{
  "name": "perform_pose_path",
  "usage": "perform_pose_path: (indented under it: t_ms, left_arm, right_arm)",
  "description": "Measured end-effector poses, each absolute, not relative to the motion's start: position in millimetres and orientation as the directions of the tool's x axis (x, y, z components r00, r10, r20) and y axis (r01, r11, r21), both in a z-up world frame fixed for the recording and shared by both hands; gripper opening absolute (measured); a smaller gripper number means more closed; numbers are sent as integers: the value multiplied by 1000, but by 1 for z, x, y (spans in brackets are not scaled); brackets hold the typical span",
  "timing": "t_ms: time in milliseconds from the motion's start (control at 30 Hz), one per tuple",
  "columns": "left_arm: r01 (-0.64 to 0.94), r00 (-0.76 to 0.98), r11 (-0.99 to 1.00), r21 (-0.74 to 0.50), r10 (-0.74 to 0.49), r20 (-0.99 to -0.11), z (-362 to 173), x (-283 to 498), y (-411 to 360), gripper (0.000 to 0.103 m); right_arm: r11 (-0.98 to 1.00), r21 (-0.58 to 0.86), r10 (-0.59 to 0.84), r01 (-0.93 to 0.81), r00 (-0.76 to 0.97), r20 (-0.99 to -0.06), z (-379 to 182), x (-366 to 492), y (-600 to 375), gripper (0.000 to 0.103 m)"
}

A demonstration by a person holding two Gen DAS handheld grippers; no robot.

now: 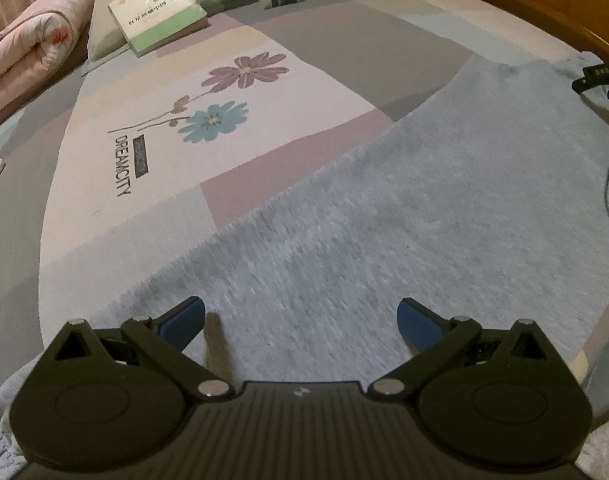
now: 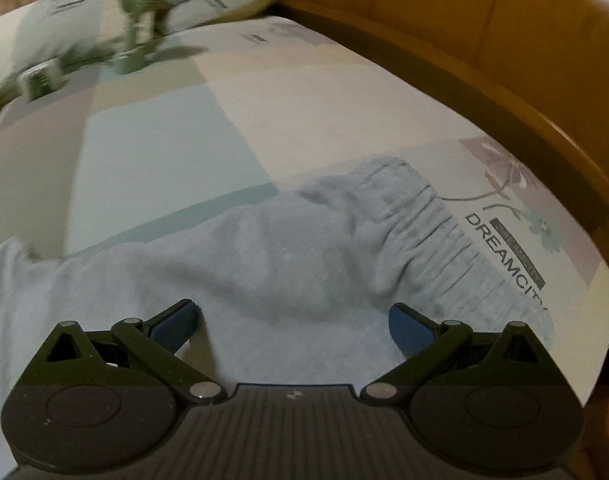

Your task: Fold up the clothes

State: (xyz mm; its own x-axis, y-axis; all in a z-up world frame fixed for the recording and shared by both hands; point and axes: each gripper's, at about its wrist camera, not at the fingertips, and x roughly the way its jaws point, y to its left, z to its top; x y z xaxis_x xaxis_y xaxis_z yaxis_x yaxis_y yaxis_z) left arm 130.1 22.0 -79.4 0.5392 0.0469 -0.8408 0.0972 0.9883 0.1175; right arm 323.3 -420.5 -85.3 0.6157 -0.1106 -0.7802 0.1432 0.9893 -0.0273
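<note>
Pale blue fleece garment (image 1: 384, 240) is lying spread on the bedsheet (image 1: 104, 184) under both tools, apparently not yet folded, with left gripper (image 1: 300, 322) and right gripper (image 2: 291, 320) hovering spread and empty, the gathered waistband (image 2: 436, 240) lying ahead-right.

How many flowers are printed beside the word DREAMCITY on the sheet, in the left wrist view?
2: a purple flower farther from the camera, and a blue flower just below it, nearer the word. The light blue garment may hide other prints.
</note>
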Motion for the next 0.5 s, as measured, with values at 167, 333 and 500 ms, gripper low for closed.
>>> perform_pose_path:
  t_ms: [167, 333, 500]
  left_arm:
    - [92, 536, 990, 106, 40, -844, -80, 135, 24, 102]
    - [95, 541, 989, 110, 41, -840, -79, 135, 24, 102]
    - [94, 550, 990, 105, 36, -835, -78, 134, 25, 102]
  right_arm:
    - [983, 1, -116, 183, 630, -768, -84, 332, -432, 103]
    - [989, 24, -74, 147, 621, -780, -68, 324, -421, 103]
    - [996, 91, 74, -5, 632, -771, -42, 295, -388, 103]
